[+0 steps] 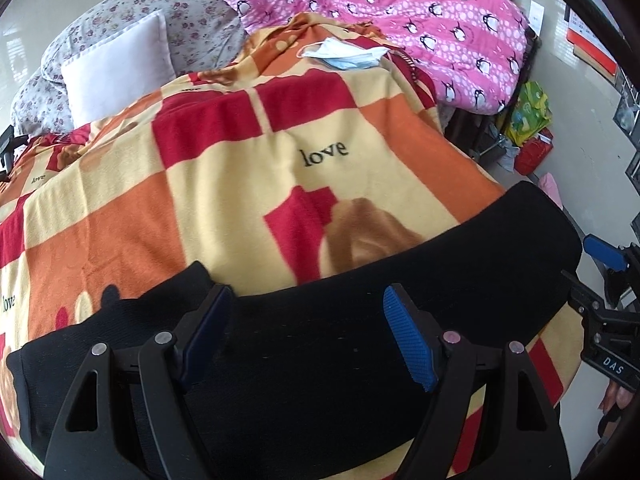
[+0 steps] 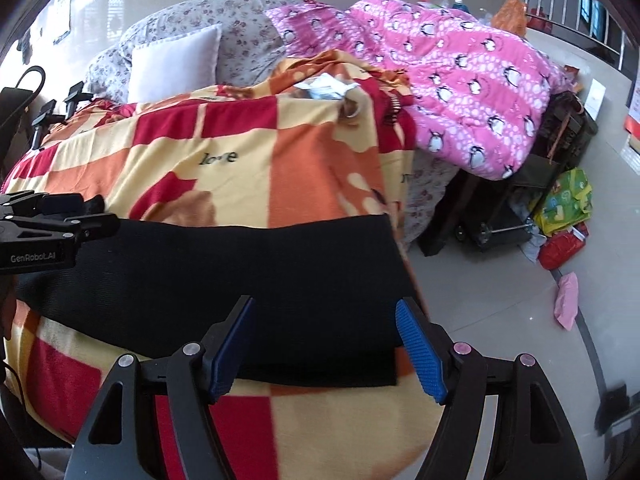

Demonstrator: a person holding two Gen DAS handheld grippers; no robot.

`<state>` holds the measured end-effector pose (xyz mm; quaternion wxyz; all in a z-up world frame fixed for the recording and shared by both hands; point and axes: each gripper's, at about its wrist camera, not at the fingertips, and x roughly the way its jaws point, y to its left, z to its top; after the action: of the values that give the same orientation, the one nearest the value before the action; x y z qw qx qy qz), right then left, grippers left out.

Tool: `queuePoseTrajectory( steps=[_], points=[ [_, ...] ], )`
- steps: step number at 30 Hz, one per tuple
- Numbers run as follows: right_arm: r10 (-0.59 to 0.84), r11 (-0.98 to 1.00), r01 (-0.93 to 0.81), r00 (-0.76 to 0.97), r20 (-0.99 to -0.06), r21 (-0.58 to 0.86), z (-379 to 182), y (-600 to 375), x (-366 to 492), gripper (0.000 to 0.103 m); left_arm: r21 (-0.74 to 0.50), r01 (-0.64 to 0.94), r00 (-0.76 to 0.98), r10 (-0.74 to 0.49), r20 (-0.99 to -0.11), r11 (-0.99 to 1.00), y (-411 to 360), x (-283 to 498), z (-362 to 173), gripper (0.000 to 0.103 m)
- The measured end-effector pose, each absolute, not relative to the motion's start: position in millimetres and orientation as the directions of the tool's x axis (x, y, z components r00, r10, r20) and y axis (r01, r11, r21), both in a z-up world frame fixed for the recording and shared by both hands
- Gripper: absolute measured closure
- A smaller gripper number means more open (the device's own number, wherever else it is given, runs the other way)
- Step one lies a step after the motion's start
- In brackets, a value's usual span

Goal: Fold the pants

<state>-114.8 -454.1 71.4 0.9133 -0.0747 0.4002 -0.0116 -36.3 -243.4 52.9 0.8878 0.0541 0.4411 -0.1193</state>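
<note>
pants (image 2: 208,264): matt black knit | blanket (image 1: 224,184): fuzzy fleece | floor (image 2: 500,320): glossy tile

Black pants (image 1: 320,340) lie on a blanket (image 1: 208,184) checked red, orange and cream. The quilt (image 1: 420,20) is pink with penguins; the pillow (image 1: 116,68) white; claw pads (image 2: 420,356) blue.

Beyond the black folded pants (image 1: 320,320), the checked red, orange and cream fleece blanket (image 1: 224,184) lay open and unobstructed. Farther back, a crumpled pale-blue face mask (image 1: 344,56), white pillow (image 1: 116,68) and pink penguin-print quilt (image 2: 460,80) blocked passage.
</note>
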Motion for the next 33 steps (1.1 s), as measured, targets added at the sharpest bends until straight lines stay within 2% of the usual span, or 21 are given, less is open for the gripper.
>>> queuePoseTrajectory(
  steps=[11, 33],
  points=[
    [-0.155, 0.982, 0.040, 0.723, -0.673, -0.184, 80, -481, -135, 0.026, -0.002, 0.269, 0.573, -0.162, -0.804, 0.963, -257, -34, 48, 0.025],
    [-0.301, 0.953, 0.203, 0.699, -0.649, -0.224, 79, -540, -177, 0.024, 0.000, 0.299, 0.566, -0.177, -0.805, 0.954, -276, -41, 47, 0.025]
  ],
)
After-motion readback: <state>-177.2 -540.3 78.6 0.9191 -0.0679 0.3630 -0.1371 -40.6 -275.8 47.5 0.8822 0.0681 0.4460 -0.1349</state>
